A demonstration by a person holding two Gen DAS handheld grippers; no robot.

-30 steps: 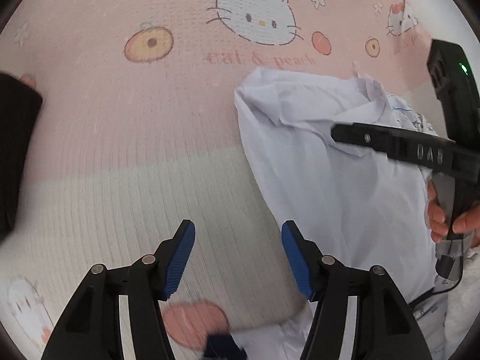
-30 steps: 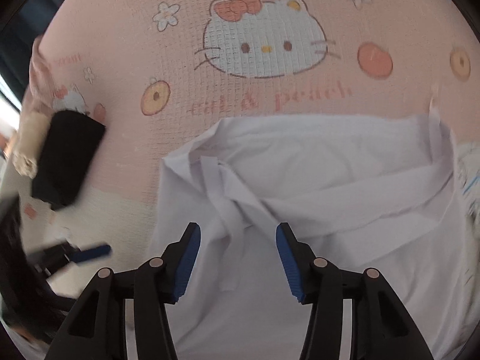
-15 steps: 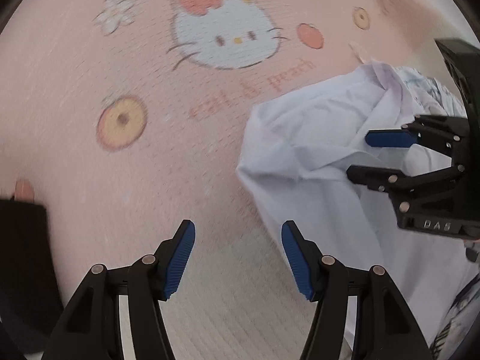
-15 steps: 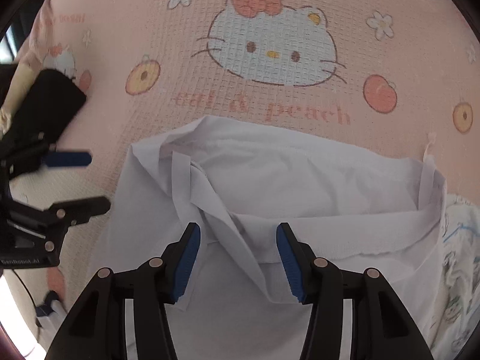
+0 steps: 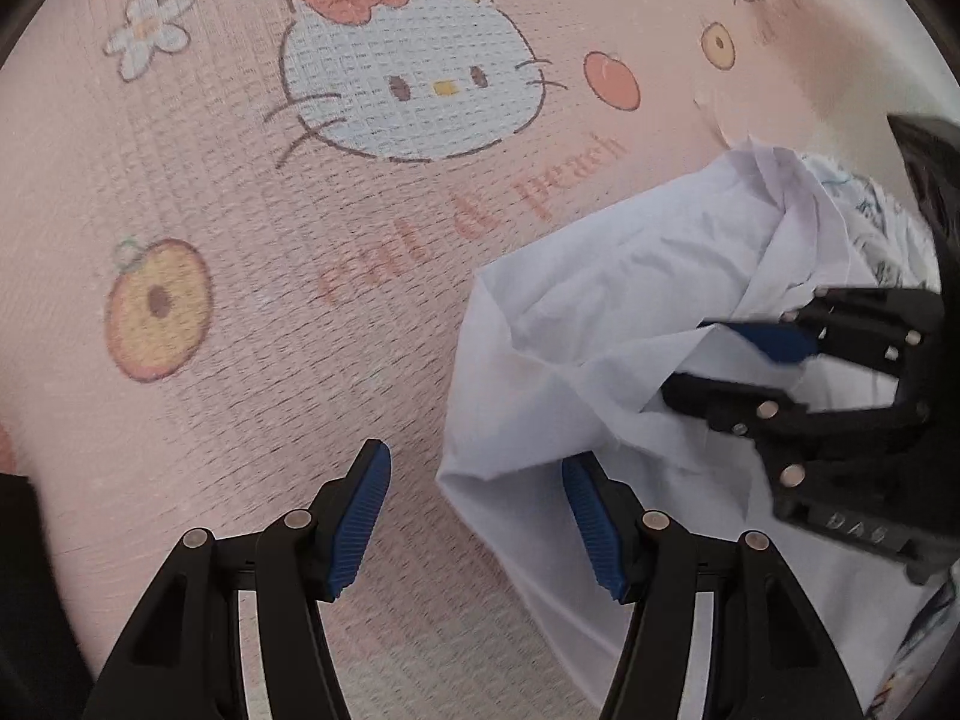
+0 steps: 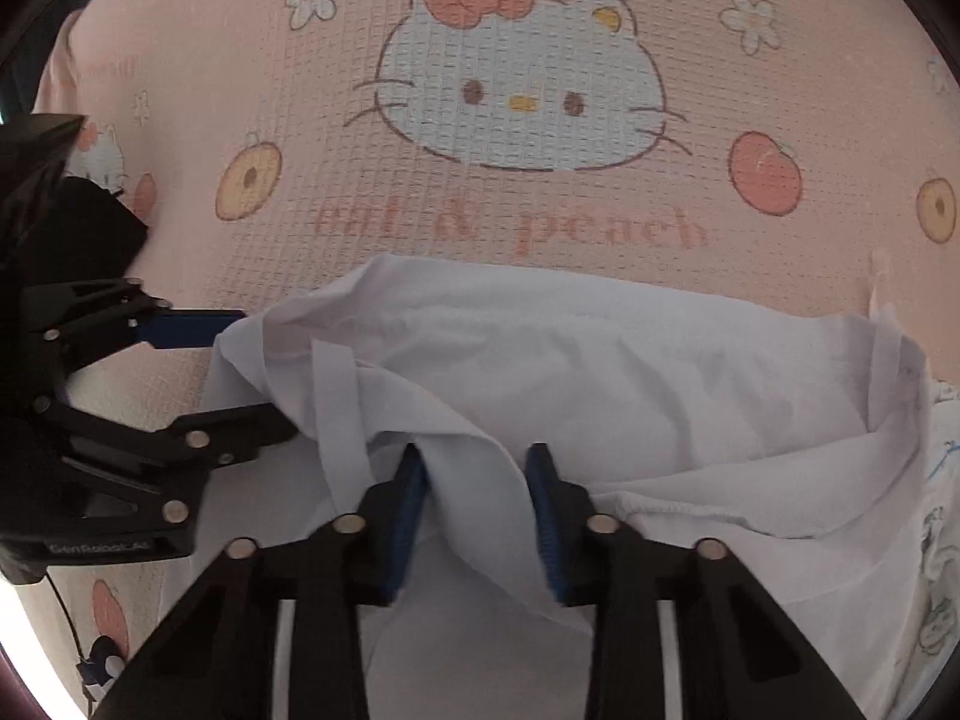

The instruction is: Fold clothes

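Thin, matt white cloth garment [image 6: 600,372] lies creased on a coarse, waffle-textured pink woven blanket [image 6: 300,240].

Bare pink blanket [image 5: 240,360] lies open left of the white garment [image 5: 600,312]; right gripper [image 5: 708,360] crowds its far side.

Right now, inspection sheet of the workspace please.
Surface: pink cartoon-cat blanket, garment lying on it.
Job's things: white garment, rumpled, unfolded.
Clutter: black object at the blanket's left; printed cloth beyond the garment.
Grippers: right gripper closing, a garment fold between its pads; left gripper open at the garment's corner.
Cables: thin black cable under the left gripper.
Surroundings: nothing seen.
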